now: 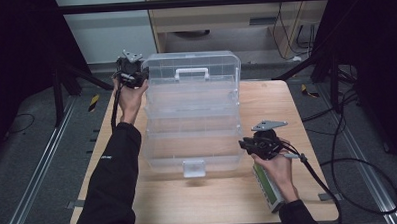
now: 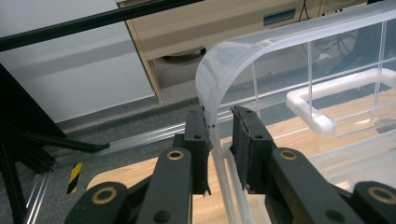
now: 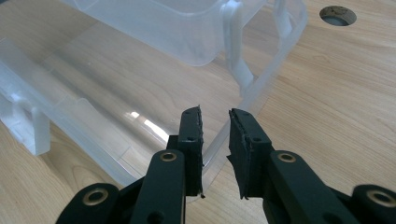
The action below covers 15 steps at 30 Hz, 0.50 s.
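A clear plastic tiered storage box (image 1: 191,117) stands opened out on the wooden table (image 1: 214,199), its white handle (image 1: 191,72) at the far side and a white latch (image 1: 194,168) at the near side. My left gripper (image 1: 143,75) is at the lid's far left corner. In the left gripper view its jaws (image 2: 218,116) straddle the curved lid rim (image 2: 243,49), with a gap on one side. My right gripper (image 1: 243,144) is at the base's near right corner; its jaws (image 3: 215,114) straddle the thin clear wall (image 3: 261,81) without squeezing it.
A flat green-and-white object (image 1: 269,187) lies on the table under the right forearm. A round hole (image 3: 337,15) is cut in the tabletop beyond the box. Black frame legs and cables (image 1: 338,162) run on the floor beside the table.
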Motion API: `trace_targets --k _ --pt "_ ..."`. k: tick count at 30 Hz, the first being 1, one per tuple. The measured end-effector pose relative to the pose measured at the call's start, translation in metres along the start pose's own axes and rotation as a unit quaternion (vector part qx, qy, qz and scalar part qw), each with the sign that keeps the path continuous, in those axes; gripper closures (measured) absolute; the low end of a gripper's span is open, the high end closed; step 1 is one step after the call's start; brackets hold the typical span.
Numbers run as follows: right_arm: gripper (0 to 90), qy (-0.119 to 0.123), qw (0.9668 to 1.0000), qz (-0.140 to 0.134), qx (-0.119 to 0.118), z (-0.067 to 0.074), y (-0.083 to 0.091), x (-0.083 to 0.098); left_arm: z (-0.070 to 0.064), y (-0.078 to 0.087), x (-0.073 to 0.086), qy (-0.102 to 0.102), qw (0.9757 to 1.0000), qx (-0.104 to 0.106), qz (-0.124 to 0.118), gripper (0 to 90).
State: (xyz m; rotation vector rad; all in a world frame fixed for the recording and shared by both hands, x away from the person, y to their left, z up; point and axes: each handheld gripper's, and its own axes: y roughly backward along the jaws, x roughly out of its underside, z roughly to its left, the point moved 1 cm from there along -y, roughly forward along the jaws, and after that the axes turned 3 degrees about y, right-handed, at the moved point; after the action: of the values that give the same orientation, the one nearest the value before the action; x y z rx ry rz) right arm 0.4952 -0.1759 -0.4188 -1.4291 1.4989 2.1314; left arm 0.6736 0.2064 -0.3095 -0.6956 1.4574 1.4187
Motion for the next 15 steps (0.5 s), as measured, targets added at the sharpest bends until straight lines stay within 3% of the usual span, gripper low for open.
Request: trace_targets --k 15 --pt "75.0 -0.003 1.0 0.001 -0.002 0.0 0.0 0.0 0.0 -0.013 -0.002 -0.004 0.9999 -0.006 0.009 74.8"
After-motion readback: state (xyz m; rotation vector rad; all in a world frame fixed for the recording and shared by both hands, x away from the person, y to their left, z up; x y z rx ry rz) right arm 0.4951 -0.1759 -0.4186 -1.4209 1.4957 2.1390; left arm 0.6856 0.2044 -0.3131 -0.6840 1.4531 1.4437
